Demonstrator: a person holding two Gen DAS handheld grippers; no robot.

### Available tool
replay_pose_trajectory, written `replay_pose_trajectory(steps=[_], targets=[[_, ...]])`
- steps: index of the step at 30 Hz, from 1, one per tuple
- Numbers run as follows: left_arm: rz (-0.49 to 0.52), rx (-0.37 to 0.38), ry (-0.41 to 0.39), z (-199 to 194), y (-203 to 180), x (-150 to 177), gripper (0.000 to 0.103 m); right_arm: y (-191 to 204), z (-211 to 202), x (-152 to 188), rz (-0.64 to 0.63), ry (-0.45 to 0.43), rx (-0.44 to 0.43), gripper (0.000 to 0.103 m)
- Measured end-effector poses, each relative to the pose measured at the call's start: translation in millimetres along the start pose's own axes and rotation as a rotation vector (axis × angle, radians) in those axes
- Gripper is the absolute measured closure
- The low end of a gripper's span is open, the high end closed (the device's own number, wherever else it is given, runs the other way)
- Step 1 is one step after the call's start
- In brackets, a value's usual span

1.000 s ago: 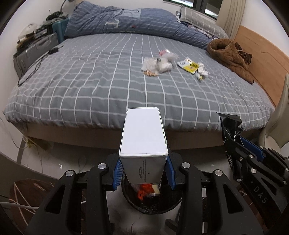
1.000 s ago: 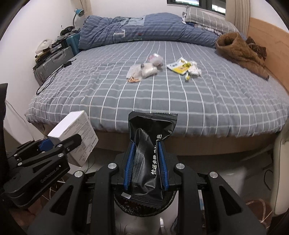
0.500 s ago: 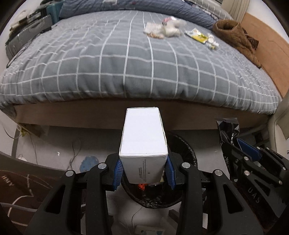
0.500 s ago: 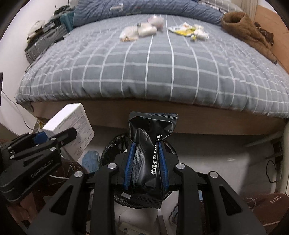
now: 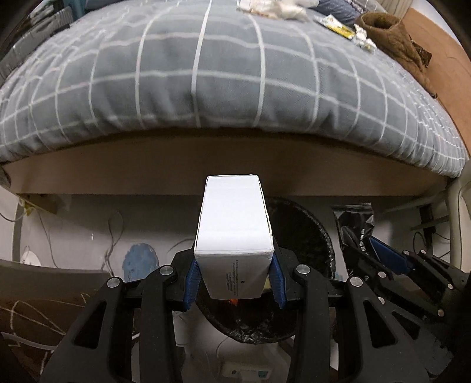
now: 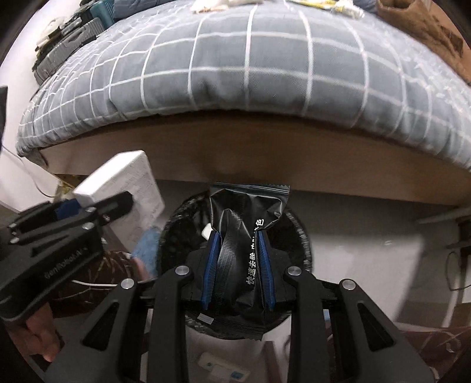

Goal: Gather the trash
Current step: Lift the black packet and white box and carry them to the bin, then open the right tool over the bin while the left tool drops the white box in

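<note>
My left gripper (image 5: 234,278) is shut on a white cardboard box (image 5: 234,227), held above a black-lined trash bin (image 5: 306,235) on the floor by the bed. My right gripper (image 6: 238,271) is shut on a crumpled black foil wrapper (image 6: 247,218) with white lettering, also over the bin (image 6: 297,235). The right wrist view shows the left gripper (image 6: 97,206) at the left with the box (image 6: 129,182); the left wrist view shows the right gripper (image 5: 374,244) at the right with the wrapper (image 5: 353,221). More wrappers and plastic bags (image 5: 273,7) lie far back on the bed.
A grey checked bedspread (image 5: 206,73) overhangs a wooden bed frame (image 5: 206,168) just behind the bin. A brown coat (image 5: 394,38) lies on the bed's right side. Cables (image 5: 112,232) and a blue cloth (image 5: 138,256) lie on the pale floor; suitcases (image 6: 67,44) stand at far left.
Both grippers have sunk and tipped further downward with the box and wrapper still held. The bed has slid up the frames and the bin now shows larger beneath them.
</note>
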State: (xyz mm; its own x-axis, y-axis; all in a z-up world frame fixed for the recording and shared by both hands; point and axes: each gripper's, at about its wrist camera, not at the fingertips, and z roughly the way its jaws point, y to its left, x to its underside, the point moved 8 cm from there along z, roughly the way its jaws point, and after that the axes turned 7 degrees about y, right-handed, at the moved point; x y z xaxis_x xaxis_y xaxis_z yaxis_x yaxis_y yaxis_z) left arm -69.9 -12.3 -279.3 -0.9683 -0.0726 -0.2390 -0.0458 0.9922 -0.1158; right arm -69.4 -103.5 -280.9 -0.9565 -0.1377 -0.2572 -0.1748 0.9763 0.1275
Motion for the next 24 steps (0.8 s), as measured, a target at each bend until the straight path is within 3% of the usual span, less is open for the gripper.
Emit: replay_pose_trajectory(steps=[13, 24], targets=[[-0.041, -0.052, 0.055, 28, 42, 13, 0.064, 17, 38, 0, -0.031, 0.071, -0.034, 0.074], [-0.081, -0.061, 0.055, 28, 68, 17, 0.064, 42, 38, -1, -0.092, 0.049, -0.015, 0.061]])
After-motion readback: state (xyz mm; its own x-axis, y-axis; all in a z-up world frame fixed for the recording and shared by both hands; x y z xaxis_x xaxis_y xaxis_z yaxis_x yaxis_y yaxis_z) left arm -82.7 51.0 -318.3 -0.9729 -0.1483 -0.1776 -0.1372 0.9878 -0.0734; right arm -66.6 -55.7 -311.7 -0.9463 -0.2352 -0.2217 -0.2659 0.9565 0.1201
